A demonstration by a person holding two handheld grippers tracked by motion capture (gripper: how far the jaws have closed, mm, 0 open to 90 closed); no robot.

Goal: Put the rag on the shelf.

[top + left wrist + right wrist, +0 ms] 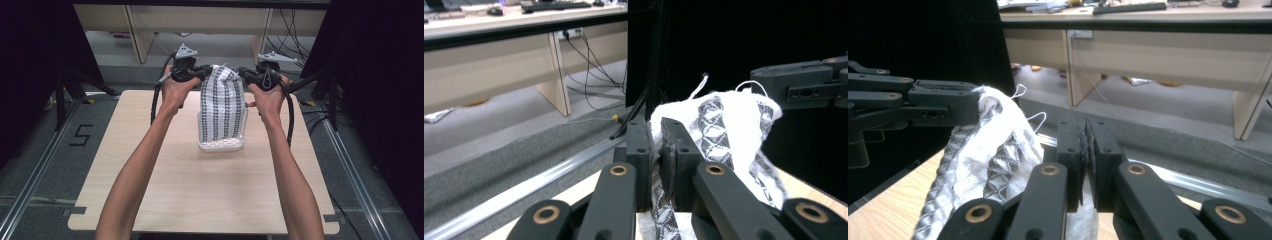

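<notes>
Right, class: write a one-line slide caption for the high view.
Both grippers, left and right, pinch the top of a patterned white cloth above a white basket on the wooden table.

White cloth (221, 102) with black-and-grey patterned vertical stripes; white basket (222, 144); pale wood-grain counter (190, 185); black left gripper (202, 73) and right gripper (243, 73), brass-coloured pivots; grey floor (45, 165).
</notes>
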